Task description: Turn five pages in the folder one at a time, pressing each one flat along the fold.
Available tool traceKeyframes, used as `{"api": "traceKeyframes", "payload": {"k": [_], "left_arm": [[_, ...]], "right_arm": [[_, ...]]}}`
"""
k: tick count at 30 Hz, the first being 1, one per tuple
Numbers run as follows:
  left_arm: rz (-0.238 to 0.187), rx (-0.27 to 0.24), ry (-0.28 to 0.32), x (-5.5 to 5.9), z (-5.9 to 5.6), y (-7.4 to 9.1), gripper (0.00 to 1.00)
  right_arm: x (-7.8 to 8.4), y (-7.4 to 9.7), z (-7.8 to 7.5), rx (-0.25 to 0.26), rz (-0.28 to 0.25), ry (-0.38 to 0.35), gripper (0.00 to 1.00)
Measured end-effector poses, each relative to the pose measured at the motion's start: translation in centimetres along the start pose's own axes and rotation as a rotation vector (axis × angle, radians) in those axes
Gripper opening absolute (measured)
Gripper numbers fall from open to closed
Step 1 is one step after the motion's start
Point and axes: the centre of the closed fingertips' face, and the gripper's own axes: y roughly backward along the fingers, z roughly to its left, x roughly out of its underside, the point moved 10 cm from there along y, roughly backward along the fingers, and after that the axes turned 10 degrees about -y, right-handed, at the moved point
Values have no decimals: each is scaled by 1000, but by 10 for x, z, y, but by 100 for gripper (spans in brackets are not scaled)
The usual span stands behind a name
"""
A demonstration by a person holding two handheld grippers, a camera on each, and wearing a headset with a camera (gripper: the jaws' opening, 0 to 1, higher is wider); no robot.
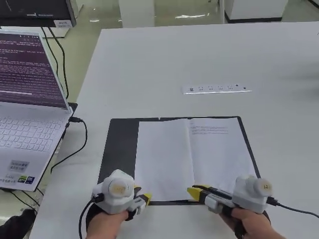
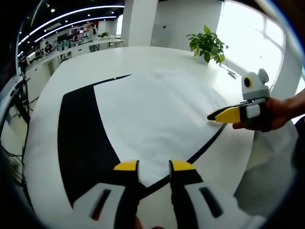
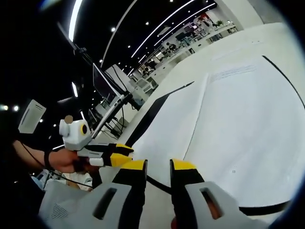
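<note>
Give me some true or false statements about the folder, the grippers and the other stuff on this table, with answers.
1. The folder lies open on the table. True.
2. The laptop sits right of the folder. False: it sits on its left.
3. A power strip lies beyond the folder. True.
4. The right gripper clamps a lifted page. False: the pages lie flat and its jaws hold nothing.
5. The left gripper is at the folder's near edge. True.

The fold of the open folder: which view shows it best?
The head view: it looks down on the whole fold, from top edge to bottom. The right gripper view shows it as a slanted line. In the left gripper view it is too faint to trace.
</note>
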Motion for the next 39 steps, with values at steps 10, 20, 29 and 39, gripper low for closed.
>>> {"api": "traceKeyframes", "payload": {"k": [10, 20, 29, 39], "left_arm": [[-114, -12, 21, -33, -3, 21, 34], [-143, -50, 4, -51, -1, 51, 43], [-157, -94, -33, -65, 2, 77, 52], [-215, -117, -6, -68, -1, 99, 60]], "right_arm": [[-27, 34, -11, 46, -69, 37, 33], [-53, 73, -15, 96, -56, 184, 44], [-73, 112, -7, 124, -110, 237, 57], [-78, 141, 5, 142, -170, 284, 63]]}}
